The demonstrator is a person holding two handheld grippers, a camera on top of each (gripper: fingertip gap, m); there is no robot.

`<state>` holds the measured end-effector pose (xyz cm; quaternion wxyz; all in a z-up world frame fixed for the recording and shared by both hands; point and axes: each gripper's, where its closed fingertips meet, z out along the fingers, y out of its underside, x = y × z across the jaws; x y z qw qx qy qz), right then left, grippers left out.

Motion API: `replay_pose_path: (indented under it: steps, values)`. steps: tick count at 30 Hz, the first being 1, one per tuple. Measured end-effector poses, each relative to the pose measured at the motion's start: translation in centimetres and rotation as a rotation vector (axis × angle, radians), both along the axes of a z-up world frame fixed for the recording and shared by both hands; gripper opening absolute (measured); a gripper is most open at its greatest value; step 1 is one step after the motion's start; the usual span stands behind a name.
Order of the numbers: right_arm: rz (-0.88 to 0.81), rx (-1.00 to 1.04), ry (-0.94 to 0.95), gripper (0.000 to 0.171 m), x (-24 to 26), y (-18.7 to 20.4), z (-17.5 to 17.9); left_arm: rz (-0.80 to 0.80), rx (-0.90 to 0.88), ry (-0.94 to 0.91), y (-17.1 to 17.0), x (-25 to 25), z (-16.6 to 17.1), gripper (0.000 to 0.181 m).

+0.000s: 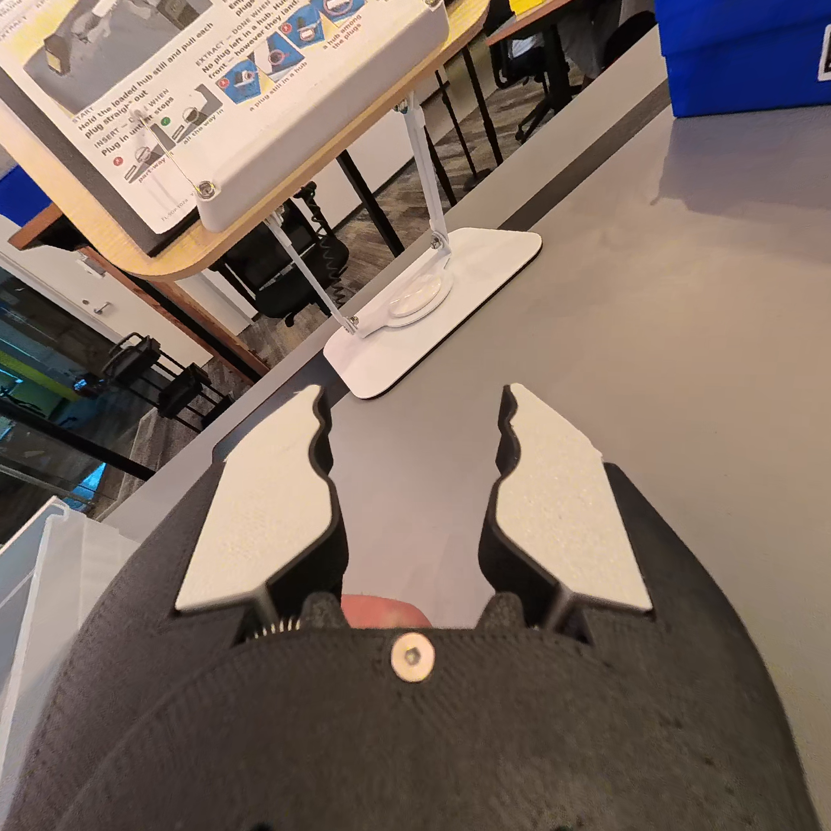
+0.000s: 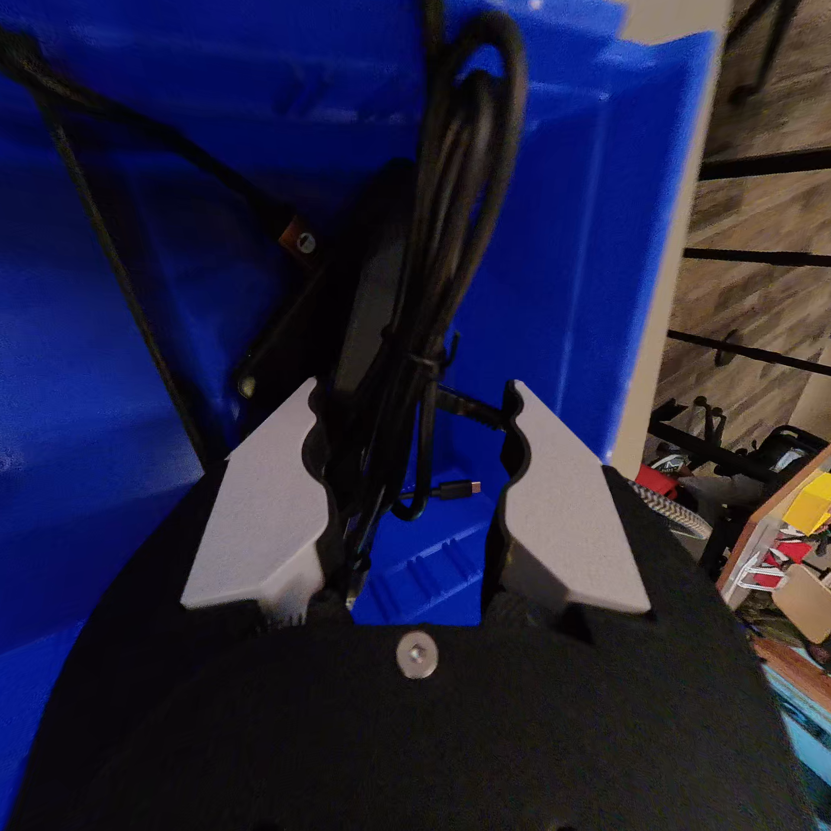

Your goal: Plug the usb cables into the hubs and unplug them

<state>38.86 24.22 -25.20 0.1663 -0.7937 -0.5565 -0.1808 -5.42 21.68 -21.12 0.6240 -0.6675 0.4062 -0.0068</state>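
Left gripper (image 1: 416, 404) held over bare grey bench (image 1: 652, 404), fingers (image 1: 265, 508) spread wide with nothing between them; beyond the tips, flat white base of a stand (image 1: 472, 288) resting on the bench near its far edge, thin white struts rising from it to a white board (image 1: 252, 90) bearing a printed instruction sheet; blue bin (image 1: 746, 54) at far right on the same bench; translucent white container (image 1: 40, 598) at lower left, just beside the gripper body.

Right gripper (image 2: 416, 404) reaching down into a blue bin (image 2: 584, 225), fingers (image 2: 261, 508) parted and closed on nothing; bundled black usb cable (image 2: 449, 225), tied at its middle, lying in the gap near the left finger, touching or not impossible to say; small plug (image 2: 458, 488) of that cable lying on the bin floor between the two fingers; dark flat hub (image 2: 373, 288) lying lengthwise beneath the bundle, just past the left fingertip; another black cable (image 2: 112, 252) running along the bin's left side; cluttered shelf and patterned floor outside the bin at right, blurred.
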Motion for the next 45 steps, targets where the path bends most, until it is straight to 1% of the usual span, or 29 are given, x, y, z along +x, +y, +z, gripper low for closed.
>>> replay_pose_path:
  steps: [3, 5, 7, 11, 13, 17, 20, 21, 23, 25, 27, 28, 30, 31, 33, 35, 37, 39, 42, 45]
  values:
    - [-0.024, -0.085, -0.046, 0.08, 0.4, -0.3, -1.1, -0.001, -0.012, 0.004, 0.1, 0.0, -0.3, 0.072]
    - [-0.045, -0.122, -0.069, 0.082, 0.6, -0.7, -0.8, -0.001, -0.019, 0.009, 0.1, 0.0, -0.5, 0.072]
    - [-0.05, -0.126, -0.089, 0.091, 0.5, -0.8, 0.5, -0.005, -0.028, 0.012, 0.2, 0.1, -0.7, 0.072]
    - [-0.102, -0.129, -0.153, 0.097, 1.3, -1.7, 3.9, -0.012, -0.02, 0.033, 0.1, 0.3, -0.8, 0.073]
    - [-0.126, -0.069, -0.13, 0.097, 1.3, -2.0, 6.0, -0.01, 0.001, 0.047, 0.0, 0.3, -0.7, 0.073]
    - [-0.185, 0.11, 0.03, 0.093, 0.1, -3.2, 10.2, 0.001, 0.052, 0.036, -0.1, 0.3, 0.5, 0.073]
    - [-0.254, 0.274, 0.133, 0.09, 0.5, -4.9, 13.1, 0.01, 0.107, -0.014, -0.4, 0.3, 2.2, 0.078]
    - [-0.279, 0.324, 0.184, 0.085, 0.5, -5.7, 13.9, 0.017, 0.129, -0.016, -0.4, 0.2, 2.8, 0.079]
    - [-0.318, 0.395, 0.316, 0.086, 0.4, -7.5, 15.0, 0.016, 0.173, -0.026, -0.7, 0.0, 4.0, 0.081]
    - [-0.361, 0.439, 0.448, 0.085, 0.2, -9.4, 15.5, 0.036, 0.203, -0.039, -0.9, -0.5, 5.5, 0.082]
    - [-0.421, 0.488, 0.541, 0.097, 0.9, -11.1, 15.5, 0.047, 0.21, -0.059, -1.2, -1.1, 7.3, 0.085]
    - [-0.453, 0.505, 0.574, 0.099, 1.4, -11.9, 15.2, 0.054, 0.197, -0.053, -1.4, -1.5, 8.1, 0.087]
    - [-0.51, 0.521, 0.608, 0.109, 2.5, -13.5, 13.8, 0.058, 0.143, -0.047, -1.8, -2.7, 9.6, 0.082]
    - [-0.539, 0.517, 0.618, 0.11, 3.0, -14.2, 12.9, 0.065, 0.121, -0.051, -1.9, -3.6, 10.5, 0.079]
    - [-0.589, 0.494, 0.643, 0.109, 3.9, -15.5, 10.9, 0.113, 0.109, -0.047, -1.8, -6.5, 12.3, 0.082]
    - [-0.635, 0.475, 0.684, 0.107, 4.4, -16.5, 9.1, 0.188, 0.116, -0.033, -1.6, -10.5, 13.8, 0.084]
    - [-0.681, 0.437, 0.744, 0.107, 4.3, -17.3, 7.4, 0.276, 0.085, -0.023, -1.4, -15.2, 14.4, 0.085]
    - [-0.731, 0.416, 0.782, 0.113, 4.5, -17.6, 5.8, 0.369, 0.0, -0.038, -1.1, -20.6, 13.6, 0.076]
    - [-0.769, 0.43, 0.845, 0.105, 4.7, -17.5, 4.6, 0.542, -0.108, -0.149, -0.8, -29.3, 11.3, 0.078]
    - [-0.791, 0.434, 0.864, 0.094, 4.9, -17.4, 3.5, 0.674, -0.203, -0.194, -1.3, -35.6, 7.5, 0.085]
